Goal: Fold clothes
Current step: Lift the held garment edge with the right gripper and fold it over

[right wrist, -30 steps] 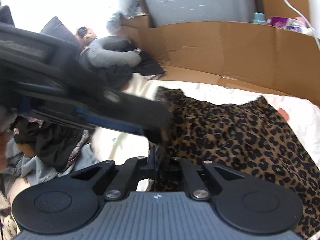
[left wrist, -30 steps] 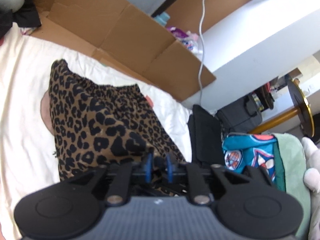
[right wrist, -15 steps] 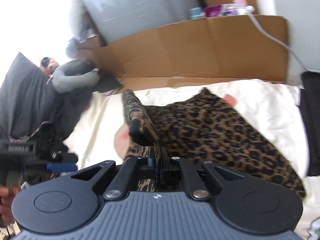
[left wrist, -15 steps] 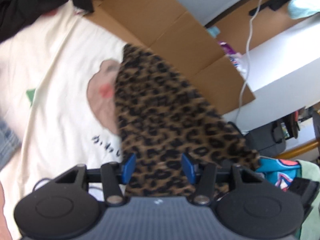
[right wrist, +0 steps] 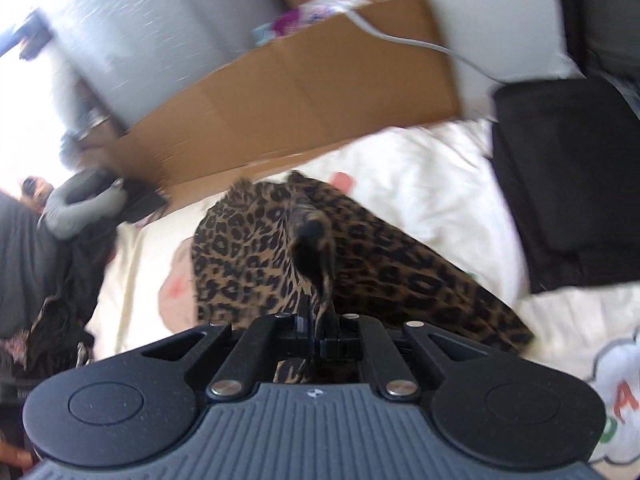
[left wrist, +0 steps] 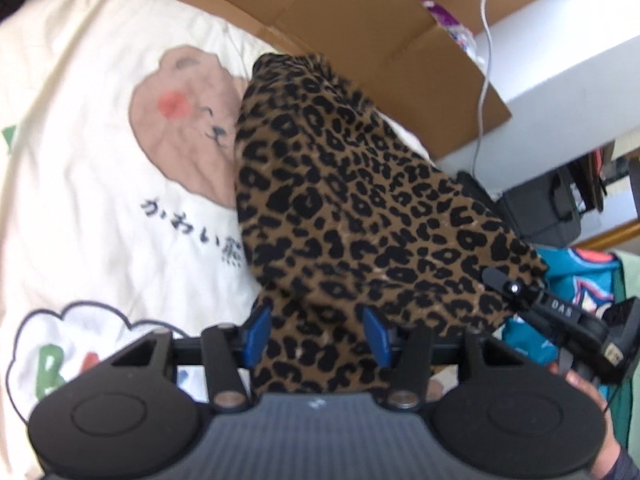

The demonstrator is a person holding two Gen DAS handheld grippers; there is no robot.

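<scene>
A leopard-print garment [left wrist: 352, 208] lies in a long folded heap on a cream bedspread with a bear print [left wrist: 188, 120]. My left gripper [left wrist: 316, 336] is open, its blue pads wide apart with the near end of the cloth lying between them. My right gripper [right wrist: 318, 320] is shut on a pinched fold of the leopard-print garment [right wrist: 260, 248] and lifts that fold above the bed. The right gripper also shows at the garment's right edge in the left wrist view [left wrist: 552, 312].
A flattened cardboard box [left wrist: 360, 28] [right wrist: 304, 92] stands along the far edge of the bed. A black bag [right wrist: 568, 176] lies at the right. Dark clothes [right wrist: 44, 264] are heaped at the left. A blue patterned cloth [left wrist: 580, 280] lies to the right.
My left gripper went from shut on the garment to open and pulled back. My right gripper stayed shut on the cloth and swung right, drawing the fold over.
</scene>
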